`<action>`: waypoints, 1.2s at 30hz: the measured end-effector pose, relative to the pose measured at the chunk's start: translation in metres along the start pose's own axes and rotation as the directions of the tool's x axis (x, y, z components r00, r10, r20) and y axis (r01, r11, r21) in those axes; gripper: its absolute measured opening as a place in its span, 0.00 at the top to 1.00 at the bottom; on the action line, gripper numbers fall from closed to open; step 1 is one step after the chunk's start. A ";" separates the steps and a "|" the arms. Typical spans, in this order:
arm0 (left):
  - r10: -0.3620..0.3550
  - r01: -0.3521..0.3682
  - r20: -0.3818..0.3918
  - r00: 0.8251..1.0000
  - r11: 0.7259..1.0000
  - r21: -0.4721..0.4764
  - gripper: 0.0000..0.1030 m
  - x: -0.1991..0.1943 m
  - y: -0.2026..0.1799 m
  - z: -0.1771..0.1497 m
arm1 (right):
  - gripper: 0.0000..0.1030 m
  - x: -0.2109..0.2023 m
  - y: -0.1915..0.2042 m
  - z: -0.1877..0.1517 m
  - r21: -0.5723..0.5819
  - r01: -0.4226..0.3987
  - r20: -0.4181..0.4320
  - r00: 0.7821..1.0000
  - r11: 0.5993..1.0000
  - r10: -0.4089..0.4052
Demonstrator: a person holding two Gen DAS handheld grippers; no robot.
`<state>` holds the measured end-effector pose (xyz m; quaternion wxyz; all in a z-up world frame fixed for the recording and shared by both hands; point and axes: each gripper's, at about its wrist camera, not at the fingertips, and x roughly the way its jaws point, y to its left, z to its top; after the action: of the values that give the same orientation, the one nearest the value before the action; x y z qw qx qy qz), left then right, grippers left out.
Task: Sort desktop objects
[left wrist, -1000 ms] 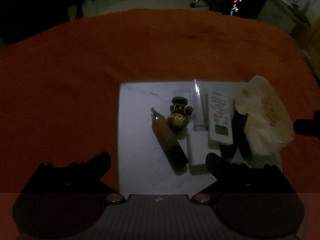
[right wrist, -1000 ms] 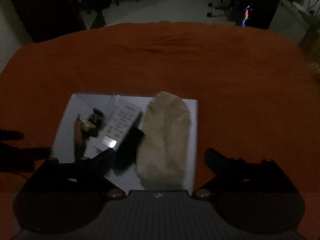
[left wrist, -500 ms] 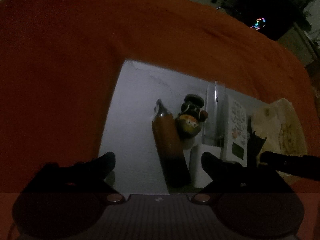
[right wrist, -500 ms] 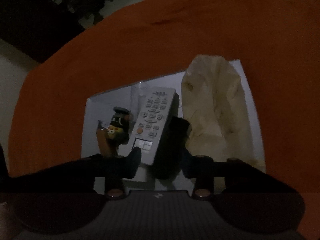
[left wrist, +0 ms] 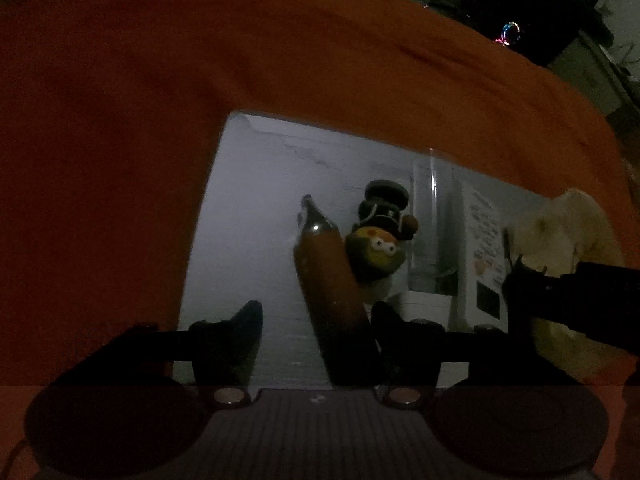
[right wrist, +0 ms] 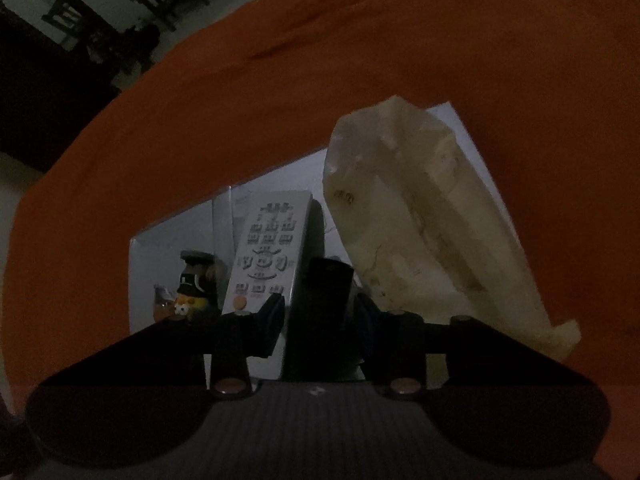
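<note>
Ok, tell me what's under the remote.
The remote is propped up rather than flat: its near end rests on a white box, partly visible in the left view. The white board lies below. Anything else beneath it is hidden by its body and the dark.

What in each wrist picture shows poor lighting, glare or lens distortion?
Left wrist view: very dim; a small glint sits on the brown tapered bottle, the black left gripper is a near-silhouette, and the orange cloth bulges from fisheye. Right wrist view: equally dark; the pale crumpled bag is brightest, the grey remote control readable.
</note>
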<state>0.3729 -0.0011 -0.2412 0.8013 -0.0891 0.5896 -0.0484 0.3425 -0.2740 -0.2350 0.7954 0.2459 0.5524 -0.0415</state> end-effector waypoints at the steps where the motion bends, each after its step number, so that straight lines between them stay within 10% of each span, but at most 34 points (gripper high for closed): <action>1: 0.000 0.000 0.003 1.000 1.000 0.002 0.48 0.000 -0.001 0.000 | 0.65 0.001 0.001 0.000 -0.001 0.000 0.003 1.000 1.000 0.000; 5: -0.040 0.040 0.008 0.999 0.999 0.005 0.76 -0.001 0.000 -0.001 | 0.68 0.000 0.000 -0.004 -0.016 -0.001 0.004 1.000 1.000 0.001; 18: 0.020 -0.002 -0.079 0.997 0.977 0.211 0.78 -0.017 0.008 -0.018 | 0.69 -0.017 0.026 -0.038 -0.340 0.058 -0.168 0.978 0.938 -0.121; 32: 0.057 -0.040 -0.064 0.996 0.969 0.246 0.64 -0.005 -0.003 -0.021 | 0.49 -0.001 0.027 -0.054 -0.361 0.085 -0.211 0.963 0.928 -0.171; 36: 0.063 -0.048 -0.055 0.996 0.968 0.246 0.79 -0.005 -0.001 -0.019 | 0.72 -0.002 0.036 -0.058 -0.427 0.096 -0.194 0.961 0.899 -0.195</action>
<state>0.3531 -0.0032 -0.2420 0.7884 0.0286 0.6061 -0.1011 0.3040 -0.2177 -0.2367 0.7538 0.0329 0.6548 0.0454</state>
